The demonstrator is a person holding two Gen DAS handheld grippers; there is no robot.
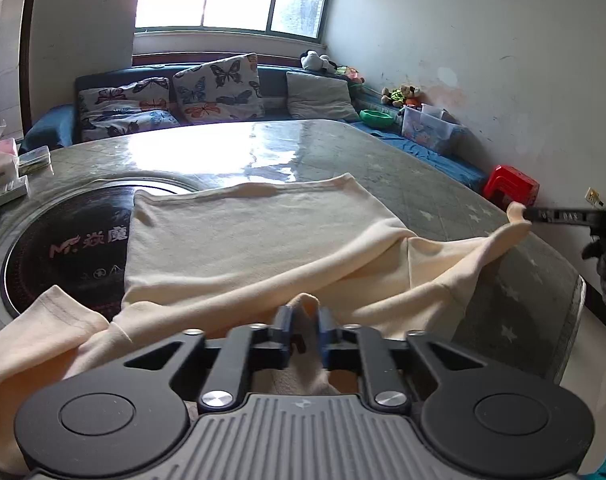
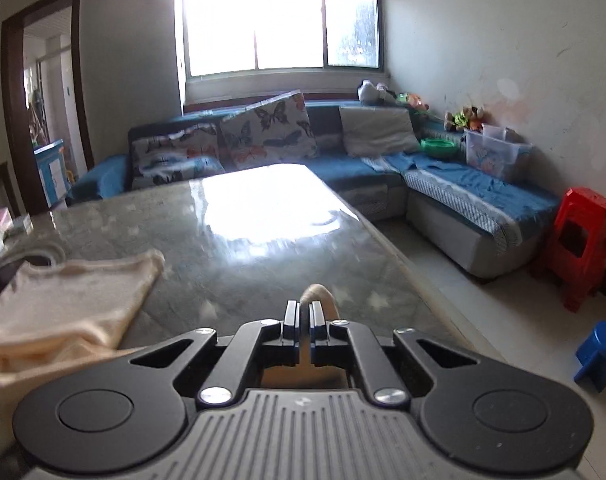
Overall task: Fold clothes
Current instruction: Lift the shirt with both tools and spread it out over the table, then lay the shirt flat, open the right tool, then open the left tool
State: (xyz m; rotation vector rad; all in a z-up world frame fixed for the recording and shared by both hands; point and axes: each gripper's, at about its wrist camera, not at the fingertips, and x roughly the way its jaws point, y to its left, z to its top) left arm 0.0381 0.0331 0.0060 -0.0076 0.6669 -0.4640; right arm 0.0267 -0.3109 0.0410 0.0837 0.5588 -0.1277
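Table (image 1: 443,168) first, since it sets our room: glossy grey-green top w/ star print, far half bare and glaring under the window, its right edge dropping to floor just beside the right gripper (image 2: 303,312). On it the cream shirt (image 1: 243,232) lies mostly flat, far hem straight across, left part overlapping the dark round cooktop (image 1: 63,240) set into the top. We hold the near edge lifted betw. both tools, which is why a taut ridge of cloth runs from centre out to the right: the left gripper (image 1: 304,320) is clamped on a bunched fold of shirt at the near edge, the right gripper is pinched on a cloth tip well out toward the table's right side, so the span is stretched for carrying over. We judge the fold is only starting, near edge up and not yet laid onto the far part. Room fwd is good; leftward less so, w/ small boxes (image 1: 7,184) at the table's left edge. A sleeve (image 1: 43,332) sags lower left, prob. hanging off the near edge, though the gripper body hides that. The red stool (image 2: 583,240) stands off the table, no obstacle.
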